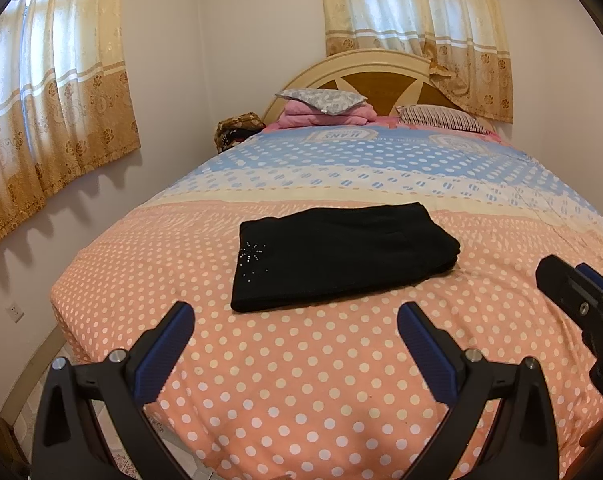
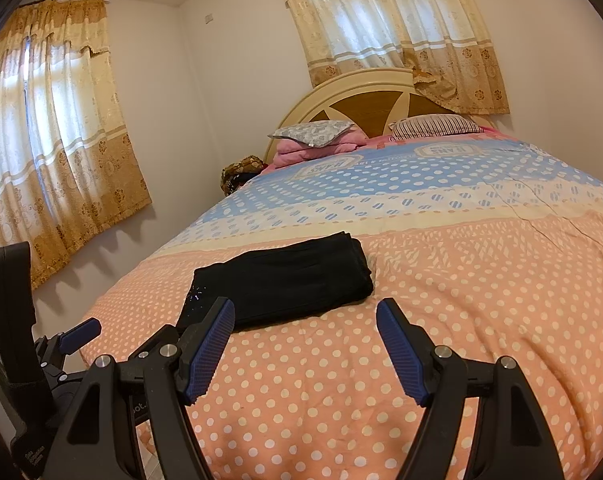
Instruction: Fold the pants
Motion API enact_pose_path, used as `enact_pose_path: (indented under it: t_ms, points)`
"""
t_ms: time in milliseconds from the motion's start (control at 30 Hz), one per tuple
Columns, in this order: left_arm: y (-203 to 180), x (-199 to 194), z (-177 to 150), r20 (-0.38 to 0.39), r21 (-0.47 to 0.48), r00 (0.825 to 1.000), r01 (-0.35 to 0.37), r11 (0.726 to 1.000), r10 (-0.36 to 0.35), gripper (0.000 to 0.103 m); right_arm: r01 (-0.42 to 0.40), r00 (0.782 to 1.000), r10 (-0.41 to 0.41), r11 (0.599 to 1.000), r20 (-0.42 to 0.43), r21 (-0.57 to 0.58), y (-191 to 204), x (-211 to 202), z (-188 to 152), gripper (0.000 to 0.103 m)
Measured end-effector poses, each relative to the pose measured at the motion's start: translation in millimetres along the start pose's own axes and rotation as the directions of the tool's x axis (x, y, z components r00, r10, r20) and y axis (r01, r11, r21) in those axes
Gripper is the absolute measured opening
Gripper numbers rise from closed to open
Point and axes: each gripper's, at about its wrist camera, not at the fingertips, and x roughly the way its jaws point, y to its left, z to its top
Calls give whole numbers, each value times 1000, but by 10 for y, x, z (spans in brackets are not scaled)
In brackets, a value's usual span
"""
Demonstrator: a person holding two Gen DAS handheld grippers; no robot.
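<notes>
Across the pink polka-dot bedspread point(image 1: 301, 380) our black folded fabric pants point(image 1: 341, 256) lie central, a neat rectangle, beyond our left gripper point(image 1: 295, 332) and right gripper point(image 2: 305, 328) (both spread, empty), so we'd only square edges gently.

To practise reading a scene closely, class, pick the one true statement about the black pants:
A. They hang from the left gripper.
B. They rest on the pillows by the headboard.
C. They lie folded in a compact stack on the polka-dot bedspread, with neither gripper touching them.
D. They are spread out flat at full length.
C: the black pants sit as a layered rectangle on the polka-dot bedspread, while the left gripper and right gripper are open and empty, short of them.
</notes>
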Motion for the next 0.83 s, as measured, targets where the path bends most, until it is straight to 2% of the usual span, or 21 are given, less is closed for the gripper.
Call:
enact_pose_path:
  t_ms: [267,467,833]
  points:
    - [49,40,31,-6,-11,1000,20,1000,-20,103,6,1000,-6,1000,0,4,-9,4,-7,75]
    - [99,104,31,-39,-32,997,63,998,-64,103,6,1000,-6,1000,-2,6,-11,6,-11,75]
    - [126,150,16,-51,-28,997,58,998,-60,103,8,1000,-8,1000,-7,7,6,32,-36,75]
